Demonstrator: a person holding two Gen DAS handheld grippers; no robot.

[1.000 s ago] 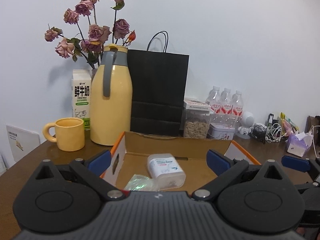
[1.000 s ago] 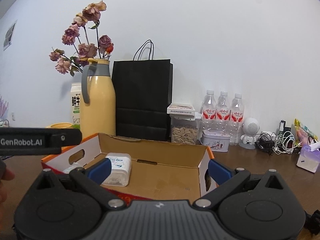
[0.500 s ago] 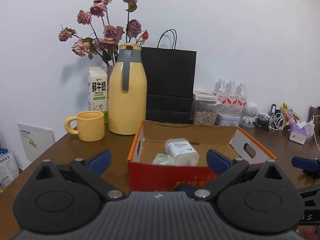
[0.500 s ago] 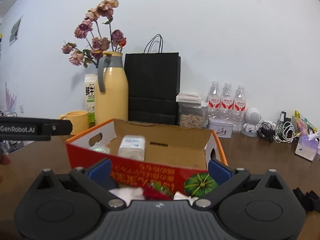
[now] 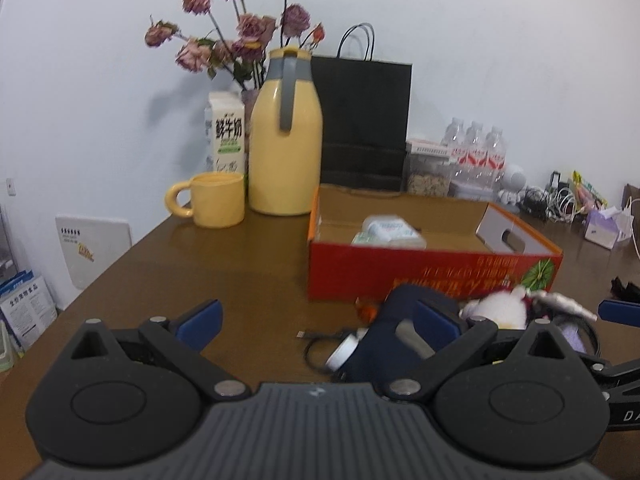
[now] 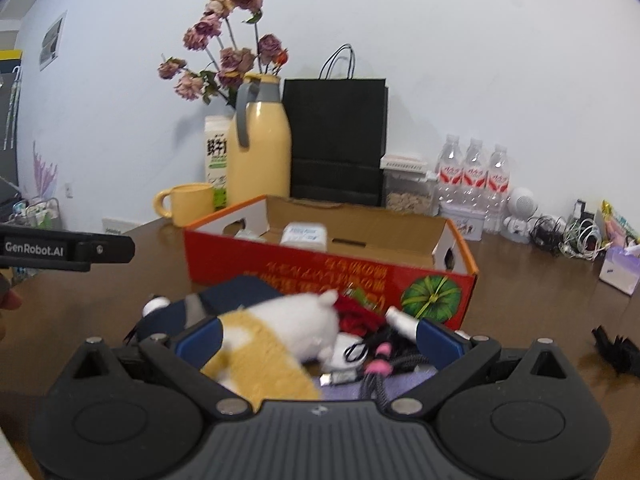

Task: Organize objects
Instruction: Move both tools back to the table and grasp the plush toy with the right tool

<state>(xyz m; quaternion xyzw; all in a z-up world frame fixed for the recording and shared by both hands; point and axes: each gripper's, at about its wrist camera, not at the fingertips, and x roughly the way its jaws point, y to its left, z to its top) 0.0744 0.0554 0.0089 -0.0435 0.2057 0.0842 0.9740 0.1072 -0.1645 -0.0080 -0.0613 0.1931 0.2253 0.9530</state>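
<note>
Two hand-held grippers are hovering over a heap of loose items lying just in front of the red cardboard box (image 6: pixel 328 276) on a brown table (image 5: pixel 200 264), as a sorting job appears to be between picks. The right gripper (image 6: pixel 318 334) is standing wide open with nothing clamped, its blue fingertips (image 6: pixel 199 334) straddling a white-and-tan plush toy (image 6: pixel 288 328) that is lying on a tangle of cables (image 6: pixel 376 364), just beside the box's front wall. The left gripper (image 5: pixel 316 322) is likewise spread wide and empty, aimed level across the table toward a dark blue pouch (image 5: pixel 394 336) at the near left corner of the box. Inside the box, a white plastic container (image 6: pixel 304 236) and a small clear packet (image 5: pixel 362 238) are already resting on the floor, toward its left end. Judging by this layout, the next move is calling for the right gripper to settle lower and close on the plush toy, then lift it over the front wall. Behind the box are a yellow thermos (image 5: pixel 285 140) and a black paper bag (image 5: pixel 362 124).
</note>
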